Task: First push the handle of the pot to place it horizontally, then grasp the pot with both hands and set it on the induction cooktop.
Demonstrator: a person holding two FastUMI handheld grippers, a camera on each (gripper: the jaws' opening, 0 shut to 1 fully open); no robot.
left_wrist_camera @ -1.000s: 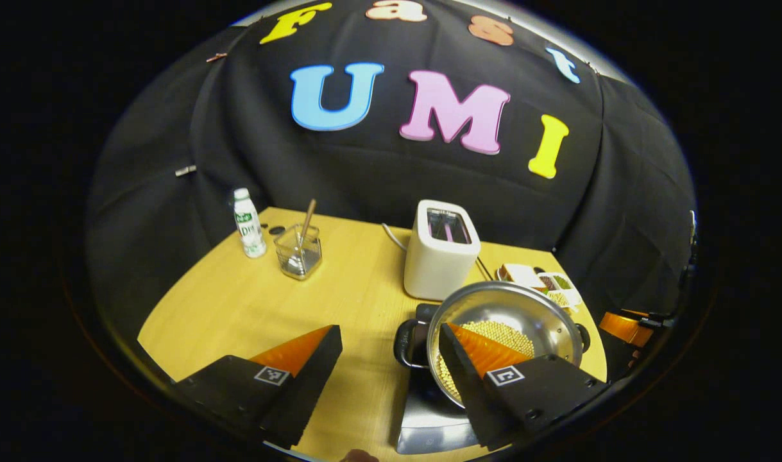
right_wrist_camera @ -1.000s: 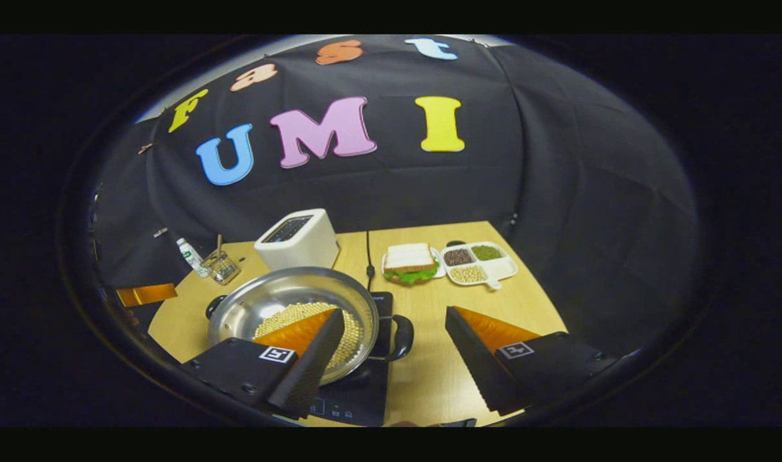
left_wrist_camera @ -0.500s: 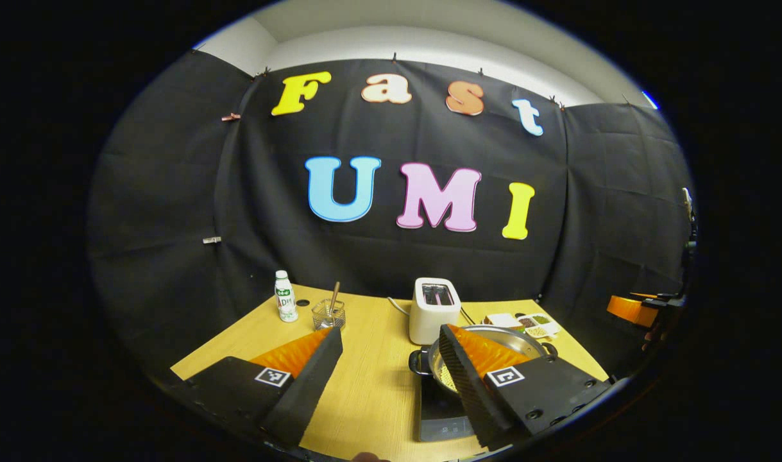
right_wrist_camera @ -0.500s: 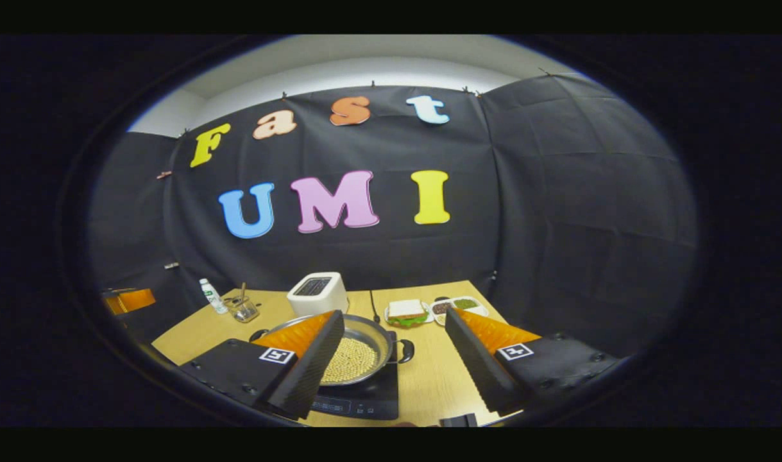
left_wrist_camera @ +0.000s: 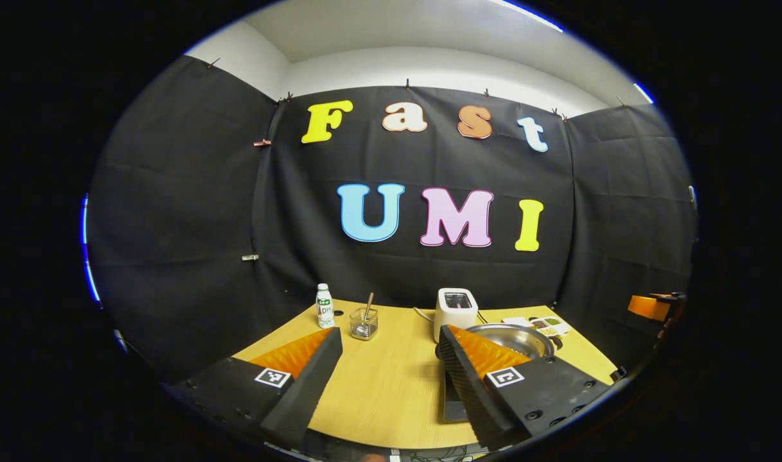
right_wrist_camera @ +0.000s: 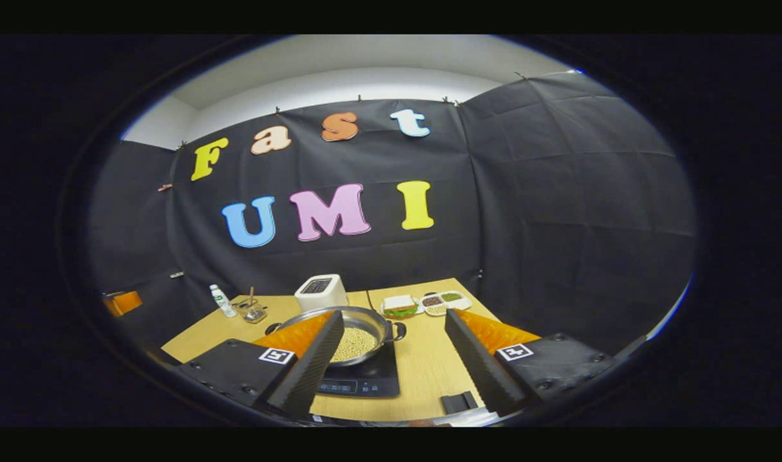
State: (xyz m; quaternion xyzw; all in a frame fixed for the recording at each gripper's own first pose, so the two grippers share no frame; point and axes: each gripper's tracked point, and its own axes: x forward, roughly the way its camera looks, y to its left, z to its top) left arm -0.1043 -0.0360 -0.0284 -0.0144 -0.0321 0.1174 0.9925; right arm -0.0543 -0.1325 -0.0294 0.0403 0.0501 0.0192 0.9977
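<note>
The steel pot (right_wrist_camera: pixel 365 319), holding yellow beans (right_wrist_camera: pixel 355 343), sits on the black induction cooktop (right_wrist_camera: pixel 365 380) near the table's front edge. Its two black handles (right_wrist_camera: pixel 398 330) point left and right. In the left gripper view the pot (left_wrist_camera: pixel 519 338) lies behind my right-hand finger, with a strip of the cooktop (left_wrist_camera: pixel 451 401) below it. My left gripper (left_wrist_camera: pixel 389 333) is open, held well back from the table with nothing between its fingers. My right gripper (right_wrist_camera: pixel 394 317) is open too and just as far back. The other gripper (left_wrist_camera: pixel 650 307) shows at the far right edge.
A white toaster (right_wrist_camera: pixel 320 293) stands behind the pot. A sandwich plate (right_wrist_camera: pixel 400 306) and a divided tray of beans (right_wrist_camera: pixel 445 301) lie to its right. A small bottle (left_wrist_camera: pixel 324 306) and a glass with a stick (left_wrist_camera: pixel 364 323) stand at back left. A small black block (right_wrist_camera: pixel 458 402) sits at the table's front edge.
Both grippers have drawn back and away from the pot, still open. The pot stays on the cooktop and now looks much smaller in both views.
</note>
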